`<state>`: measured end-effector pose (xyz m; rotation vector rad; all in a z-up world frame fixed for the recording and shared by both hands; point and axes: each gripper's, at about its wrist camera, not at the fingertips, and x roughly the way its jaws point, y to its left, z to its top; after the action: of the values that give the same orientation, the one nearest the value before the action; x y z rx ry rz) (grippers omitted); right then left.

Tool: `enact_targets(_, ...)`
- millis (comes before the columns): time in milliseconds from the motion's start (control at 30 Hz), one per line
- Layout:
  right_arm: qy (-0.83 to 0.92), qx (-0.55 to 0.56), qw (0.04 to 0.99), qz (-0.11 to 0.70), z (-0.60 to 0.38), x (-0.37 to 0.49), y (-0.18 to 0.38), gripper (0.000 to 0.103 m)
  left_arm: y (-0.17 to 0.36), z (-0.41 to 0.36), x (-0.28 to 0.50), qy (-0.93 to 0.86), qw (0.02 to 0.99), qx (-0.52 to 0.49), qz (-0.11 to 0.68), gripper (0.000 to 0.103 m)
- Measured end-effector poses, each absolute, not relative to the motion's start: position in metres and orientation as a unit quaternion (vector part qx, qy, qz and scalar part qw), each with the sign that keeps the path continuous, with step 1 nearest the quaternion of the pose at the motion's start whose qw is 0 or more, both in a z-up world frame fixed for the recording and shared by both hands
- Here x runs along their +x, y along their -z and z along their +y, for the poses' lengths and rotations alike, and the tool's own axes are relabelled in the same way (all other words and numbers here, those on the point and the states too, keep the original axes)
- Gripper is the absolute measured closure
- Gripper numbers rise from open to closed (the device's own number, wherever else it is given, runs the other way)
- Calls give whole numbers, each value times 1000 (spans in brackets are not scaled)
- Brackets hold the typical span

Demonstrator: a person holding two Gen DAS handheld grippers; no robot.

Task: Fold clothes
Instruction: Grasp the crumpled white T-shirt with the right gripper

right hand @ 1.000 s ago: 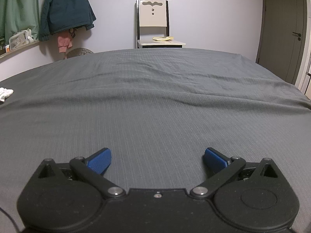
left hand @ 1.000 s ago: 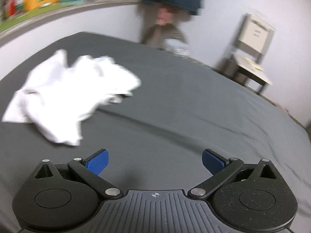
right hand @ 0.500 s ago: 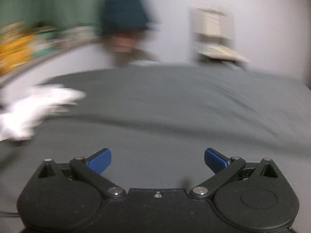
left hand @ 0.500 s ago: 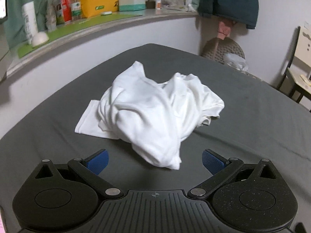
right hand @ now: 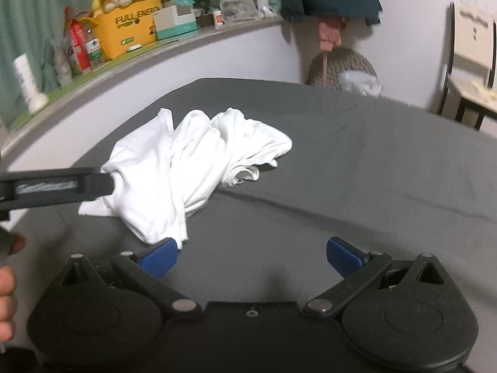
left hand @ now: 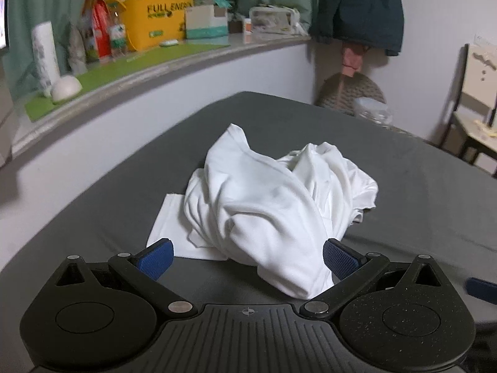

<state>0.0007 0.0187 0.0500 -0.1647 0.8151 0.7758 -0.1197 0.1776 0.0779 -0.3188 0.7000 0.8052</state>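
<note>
Two hand-held grippers are working over a bed [left hand: 419, 205] covered in a dark grey sheet. The left hand-held gripper [left hand: 247, 256] is standing with its blue pads spread wide and gripping nothing; the near lobe of a crumpled white garment [left hand: 273, 205] is lying between them, apparently so the cloth can be pinched. The right hand-held gripper [right hand: 251, 256] is likewise spread and empty, its left pad just beside the garment's near tip and its right pad over bare sheet. The garment is sitting bunched toward the bed's wall side, with one flat corner spreading out at its left; no fold is yet made.

Containers: a yellow box [left hand: 155, 21] on the shelf [left hand: 174, 62] is carrying soft toys on top; its inside is hidden. Beside it, a pale carton [left hand: 206, 21] is standing open at the top, contents not discernible.
</note>
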Motion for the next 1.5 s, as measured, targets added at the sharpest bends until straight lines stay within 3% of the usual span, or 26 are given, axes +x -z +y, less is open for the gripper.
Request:
enact_targets(700, -359, -182, 848, 344, 41, -73, -85, 0, -87, 155, -207, -386, 836, -161, 356, 0)
enact_targets(1133, -364, -148, 839, 376, 39, -68, -86, 0, -100, 166, -210, -386, 834, -163, 360, 0)
enact_targets(1500, -390, -136, 832, 370, 43, -48, -68, 0, -63, 179, -191, -435, 808, -154, 366, 0)
